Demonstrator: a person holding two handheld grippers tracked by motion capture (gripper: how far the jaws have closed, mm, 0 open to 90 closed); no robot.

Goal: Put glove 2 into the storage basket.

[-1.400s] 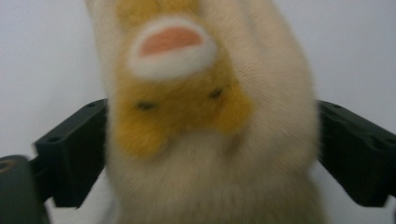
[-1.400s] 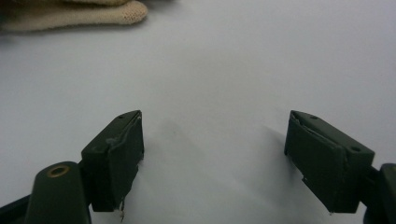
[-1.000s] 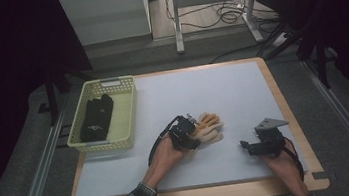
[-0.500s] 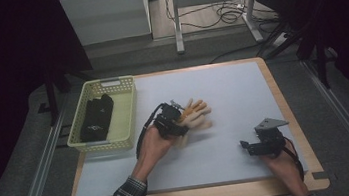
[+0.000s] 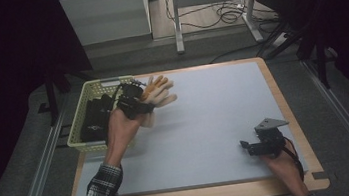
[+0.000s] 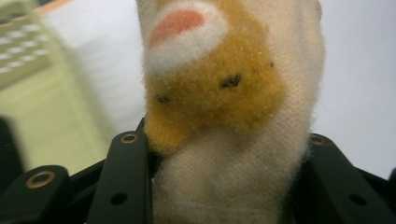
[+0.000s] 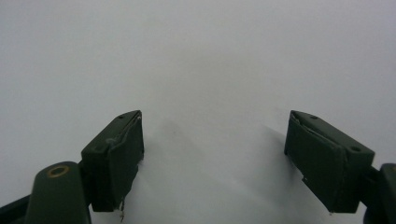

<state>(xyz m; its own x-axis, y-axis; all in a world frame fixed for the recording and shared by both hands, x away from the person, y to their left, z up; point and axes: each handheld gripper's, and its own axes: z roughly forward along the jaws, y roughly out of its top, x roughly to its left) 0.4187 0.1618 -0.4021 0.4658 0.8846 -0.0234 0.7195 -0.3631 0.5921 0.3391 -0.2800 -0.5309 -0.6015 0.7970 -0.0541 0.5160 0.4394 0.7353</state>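
Left tool [image 5: 138,98] clamped on plush toy [image 5: 157,92], carrying it above bench [image 5: 206,124] beside basket [image 5: 92,90]. Next: over rim, release. Right tool [image 5: 250,145] empty, jaws wide, near-right.

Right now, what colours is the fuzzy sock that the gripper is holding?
The sock is cream-white with an orange-brown patch and a pink spot; the left gripper view shows it best.

From high above the near edge we look down on the whole bench [image 5: 217,138]; each gripper view looks along its jaws, close over that same bench surface.
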